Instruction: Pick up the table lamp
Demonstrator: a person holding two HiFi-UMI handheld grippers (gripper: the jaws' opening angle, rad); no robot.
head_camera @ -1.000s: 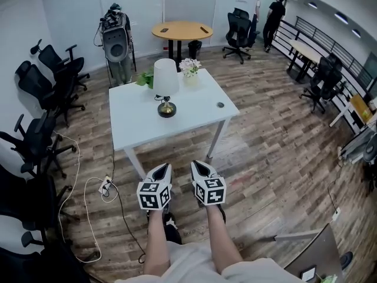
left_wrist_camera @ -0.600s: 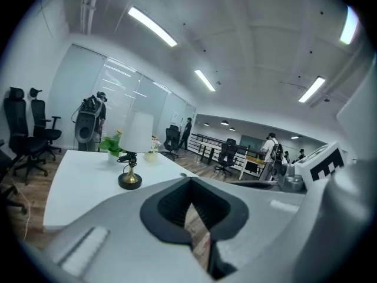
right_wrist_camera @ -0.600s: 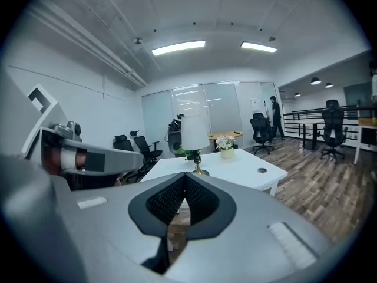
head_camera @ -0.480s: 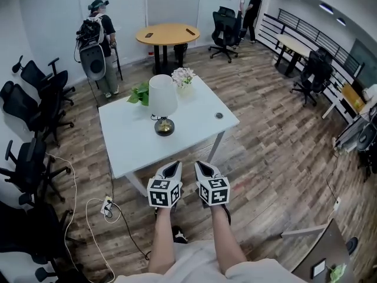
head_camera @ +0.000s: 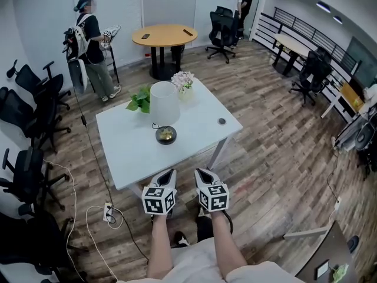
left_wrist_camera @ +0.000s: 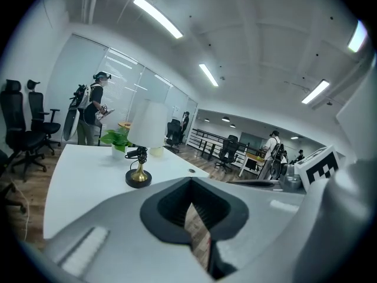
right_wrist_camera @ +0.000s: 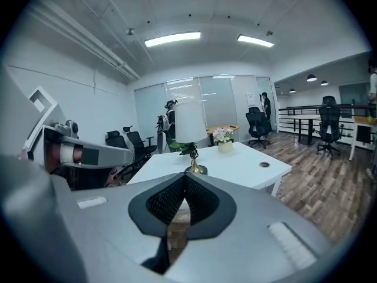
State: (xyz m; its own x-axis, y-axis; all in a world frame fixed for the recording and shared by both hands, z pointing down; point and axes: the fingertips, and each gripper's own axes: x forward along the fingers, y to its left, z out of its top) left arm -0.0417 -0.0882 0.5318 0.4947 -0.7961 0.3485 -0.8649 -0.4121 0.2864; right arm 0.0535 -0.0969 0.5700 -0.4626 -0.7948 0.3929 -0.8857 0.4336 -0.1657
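Observation:
The table lamp (head_camera: 164,96), with a white shade and a round brass base (head_camera: 166,135), stands upright near the middle of the white table (head_camera: 129,152). Both grippers are held side by side just short of the table's near edge, apart from the lamp and pointing at it. My left gripper (head_camera: 166,174) is shut with nothing in it, and so is my right gripper (head_camera: 203,173). The lamp (left_wrist_camera: 144,140) shows ahead and to the left in the left gripper view. In the right gripper view the lamp (right_wrist_camera: 190,125) stands straight ahead beyond the shut jaws.
A green potted plant (head_camera: 140,99) and a flower vase (head_camera: 182,81) stand behind the lamp. A cable grommet (head_camera: 221,121) sits at the table's right. Office chairs (head_camera: 26,99) line the left wall. A person (head_camera: 88,40) stands at the back left, near a round wooden table (head_camera: 164,35). A power strip (head_camera: 109,214) lies on the floor.
Both grippers and the head have come closer to the table, whose near edge now lies just ahead of the jaws. The person at the back left has turned and stepped aside.

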